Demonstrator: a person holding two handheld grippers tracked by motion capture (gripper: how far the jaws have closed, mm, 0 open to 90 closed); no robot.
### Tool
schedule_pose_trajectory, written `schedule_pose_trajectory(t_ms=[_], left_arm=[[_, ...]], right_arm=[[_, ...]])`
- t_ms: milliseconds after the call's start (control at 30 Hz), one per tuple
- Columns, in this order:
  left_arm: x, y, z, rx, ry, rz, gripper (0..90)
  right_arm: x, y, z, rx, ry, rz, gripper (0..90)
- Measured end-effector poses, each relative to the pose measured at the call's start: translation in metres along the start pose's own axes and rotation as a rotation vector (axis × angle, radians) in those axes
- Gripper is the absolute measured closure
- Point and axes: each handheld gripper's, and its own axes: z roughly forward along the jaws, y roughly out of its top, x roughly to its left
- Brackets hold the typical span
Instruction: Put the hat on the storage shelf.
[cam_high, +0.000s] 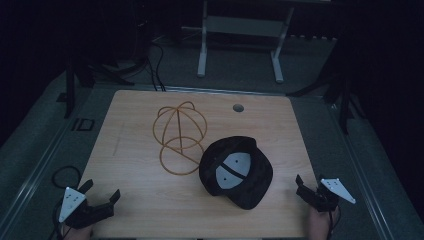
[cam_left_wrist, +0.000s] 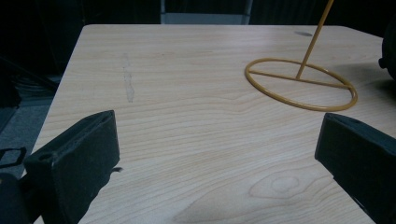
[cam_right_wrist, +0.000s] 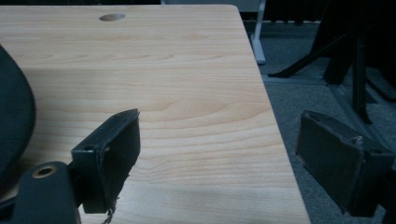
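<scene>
A black cap (cam_high: 236, 171) lies upside down on the wooden table (cam_high: 135, 200), its grey inner lining facing up. Left of it and a little farther back stands a yellow wire hat stand (cam_high: 179, 136) with a round base ring (cam_left_wrist: 301, 85) and a domed top. My left gripper (cam_high: 102, 195) rests at the table's near left corner, open and holding nothing. At the near right edge is my right gripper (cam_high: 310, 186), also open and holding nothing, with the cap's edge (cam_right_wrist: 14, 126) to its left.
A round cable hole (cam_high: 238, 107) sits near the table's far edge. Beyond the table stand a white metal frame (cam_high: 240, 35) and dark stands (cam_high: 345, 95) on grey carpet. Cables (cam_high: 155, 65) trail on the floor at the far left.
</scene>
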Motion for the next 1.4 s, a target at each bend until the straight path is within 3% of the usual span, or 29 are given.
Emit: schedule_pose_trajectory(t_ms=[167, 233, 367, 433, 467, 533, 733, 767, 900, 1000, 1133, 1400], left_arm=[[-0.001, 0.0, 0.0, -0.006, 0.0, 0.0, 0.3], [-0.002, 0.001, 0.0, -0.011, 0.002, 0.004, 0.3], [-0.004, 0.002, -0.001, -0.022, -0.01, 0.001, 0.3], [-0.005, 0.002, -0.001, -0.022, -0.015, 0.002, 0.3], [-0.005, 0.002, -0.001, -0.022, -0.019, 0.003, 0.3], [-0.006, 0.002, 0.0, -0.021, -0.025, 0.003, 0.3], [-0.01, 0.002, 0.0, -0.019, -0.046, 0.006, 0.3], [-0.01, 0.002, 0.0, -0.019, -0.049, 0.006, 0.3], [-0.012, 0.002, 0.001, -0.012, -0.057, 0.016, 0.3], [-0.012, 0.002, 0.001, -0.012, -0.057, 0.023, 0.3], [-0.012, 0.002, 0.001, -0.012, -0.055, 0.024, 0.3], [-0.014, 0.002, 0.001, -0.006, -0.062, 0.038, 0.3]], right_arm=[[-0.002, 0.0, 0.001, 0.011, 0.022, 0.016, 13.8], [-0.005, 0.004, 0.0, 0.021, 0.073, 0.013, 13.8], [-0.006, 0.011, -0.001, 0.025, 0.113, -0.001, 13.8], [-0.004, 0.021, -0.003, 0.039, 0.161, -0.034, 14.0], [-0.004, 0.021, -0.003, 0.039, 0.161, -0.034, 14.0], [-0.002, 0.032, -0.004, 0.055, 0.206, -0.038, 13.9], [0.004, 0.049, -0.006, 0.053, 0.272, -0.067, 13.7], [0.008, 0.057, -0.005, 0.052, 0.298, -0.077, 13.0], [0.016, 0.065, -0.003, 0.058, 0.308, -0.124, 10.6], [0.023, 0.073, 0.0, 0.061, 0.369, -0.139, 10.5], [0.037, 0.083, 0.006, 0.06, 0.412, -0.172, 10.6], [0.056, 0.096, 0.015, 0.074, 0.474, -0.23, 12.5]])
